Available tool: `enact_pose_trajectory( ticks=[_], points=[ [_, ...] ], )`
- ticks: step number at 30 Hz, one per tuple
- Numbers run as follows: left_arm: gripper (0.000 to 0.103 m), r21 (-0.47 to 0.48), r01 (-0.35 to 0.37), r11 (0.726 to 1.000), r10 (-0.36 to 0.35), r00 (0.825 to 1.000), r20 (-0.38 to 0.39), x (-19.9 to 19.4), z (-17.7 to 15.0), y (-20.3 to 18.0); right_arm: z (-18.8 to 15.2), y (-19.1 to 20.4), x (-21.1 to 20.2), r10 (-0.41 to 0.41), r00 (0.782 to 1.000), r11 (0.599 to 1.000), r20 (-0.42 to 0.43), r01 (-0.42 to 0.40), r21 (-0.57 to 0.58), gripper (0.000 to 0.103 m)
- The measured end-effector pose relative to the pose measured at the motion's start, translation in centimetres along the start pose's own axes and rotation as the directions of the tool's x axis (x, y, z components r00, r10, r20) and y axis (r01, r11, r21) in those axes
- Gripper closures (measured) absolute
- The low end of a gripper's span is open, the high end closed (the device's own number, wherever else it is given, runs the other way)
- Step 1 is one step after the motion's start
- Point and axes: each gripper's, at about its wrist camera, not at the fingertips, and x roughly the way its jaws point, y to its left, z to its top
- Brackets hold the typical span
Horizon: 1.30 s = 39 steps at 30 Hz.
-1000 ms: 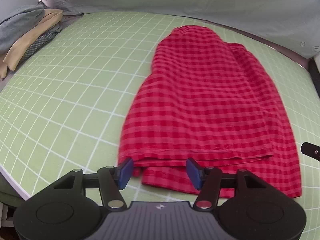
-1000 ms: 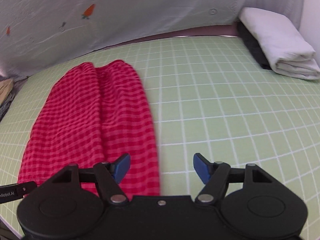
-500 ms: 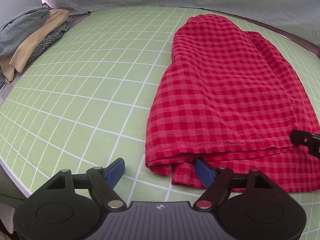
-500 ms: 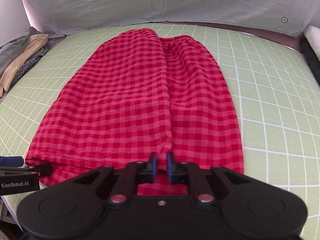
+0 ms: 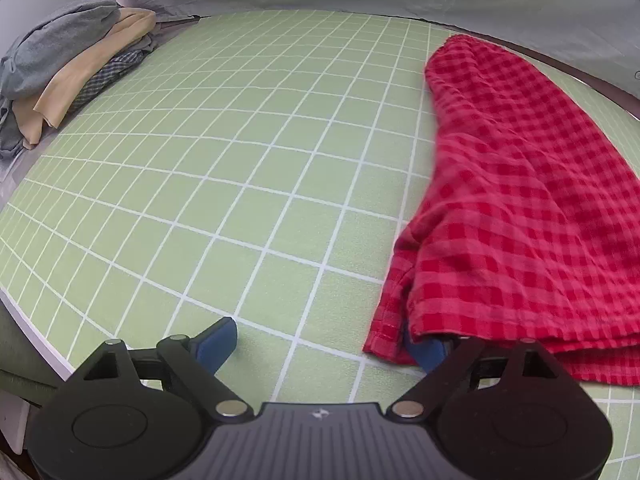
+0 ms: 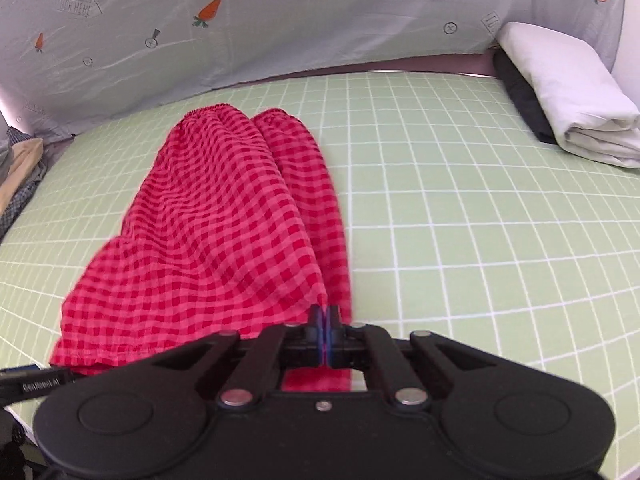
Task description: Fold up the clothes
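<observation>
A red checked garment point(image 5: 520, 208) lies lengthwise on the green grid mat point(image 5: 240, 160), its elastic waistband at the far end. My left gripper point(image 5: 322, 346) is at the garment's near left corner with its jaws opening. The right finger point(image 5: 428, 354) is tucked under the hem and the left finger point(image 5: 216, 344) rests over bare mat, and neither pad presses the cloth. My right gripper point(image 6: 325, 320) is shut on the garment's point(image 6: 224, 220) near hem, and the cloth rises in folds toward the pads.
A loose pile of grey, beige and checked clothes point(image 5: 68, 68) sits at the mat's far left. A folded white cloth point(image 6: 568, 92) on a dark garment lies at the far right. A pale carrot-print fabric wall point(image 6: 280, 20) backs the mat. The mat's edge point(image 5: 24, 312) runs near left.
The right gripper shut on the near hem and pulled the cloth up and rightward. The left jaws spread wider, and the garment now sits further right in the left wrist view.
</observation>
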Motion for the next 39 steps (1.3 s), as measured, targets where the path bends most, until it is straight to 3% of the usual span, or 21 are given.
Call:
enact_pose_trajectory(
  ticks=[5,10,11,14,18,23,29,34,39],
  points=[
    [0.009,-0.015,-0.006,1.000,0.006,1.000,-0.014,0.3,0.3,0.1,-3.3,-1.4,1.2,-0.015,0.993,0.999,-0.120,0.020,0.047,0.101],
    [0.009,-0.007,-0.009,1.000,0.009,0.998,-0.063,0.1,0.9,0.2,-3.8,-0.6,1.9,-0.029,0.990,1.000,-0.138,0.030,0.003,0.095],
    [0.009,-0.007,0.001,1.000,-0.001,0.998,-0.067,-0.3,1.0,0.3,-3.5,-0.7,1.9,-0.032,0.990,0.999,-0.134,0.033,0.006,0.083],
    [0.009,-0.042,0.059,0.997,-0.061,0.997,-0.047,-1.9,1.4,1.3,-2.4,-1.2,1.3,-0.018,0.996,0.999,-0.093,0.020,0.025,0.061],
    [0.009,-0.140,0.107,0.984,-0.108,0.994,0.002,-3.6,3.3,3.5,-0.1,-1.7,1.4,-0.023,0.999,0.999,-0.023,0.024,0.046,0.051],
    [0.009,-0.172,0.071,0.983,-0.067,0.997,0.034,-2.2,7.4,4.1,3.1,-0.5,3.0,-0.028,0.998,0.999,0.047,0.026,0.037,0.056],
    [0.009,-0.121,0.103,0.987,-0.096,0.993,0.064,0.8,13.2,1.3,8.1,2.8,6.3,-0.001,0.993,0.997,0.118,0.010,-0.080,0.066],
    [0.009,-0.085,0.141,0.986,-0.135,0.988,0.073,3.5,17.3,-2.1,12.7,5.9,10.9,0.046,0.990,0.989,0.130,-0.027,-0.143,0.074],
    [0.009,-0.052,0.141,0.989,-0.138,0.989,0.045,7.0,20.0,-5.6,16.0,8.0,15.7,0.111,0.988,0.979,0.107,-0.090,-0.185,0.074]
  ],
)
